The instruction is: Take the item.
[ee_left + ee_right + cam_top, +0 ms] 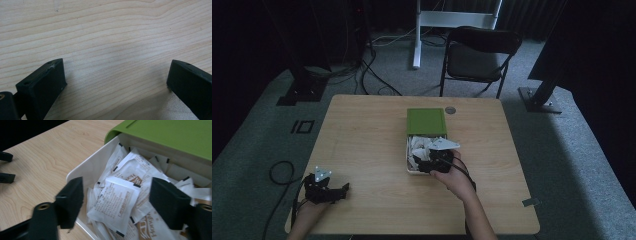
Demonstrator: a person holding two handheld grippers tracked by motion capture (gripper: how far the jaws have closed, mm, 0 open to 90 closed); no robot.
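Observation:
A box with a green lid (426, 121) and a white pulled-out tray (407, 159) sits near the table's middle. The tray holds several white sachets (418, 146). My right gripper (427, 163) hangs over the tray's near end, held by a hand. In the right gripper view its jaws stand open (117, 188) on either side of the topmost printed sachet (113, 202), with gaps between pads and paper. The tray's wall (87, 168) and the lid (170, 135) are close by. My left gripper (343, 189) rests at the table's front left, open (116, 72) over bare wood.
A small round grey disc (450, 110) lies by the box's far right corner. A black folding chair (479, 55) and stand bases are on the carpet beyond the wooden table (362, 135). A cable (279, 172) loops off the left edge.

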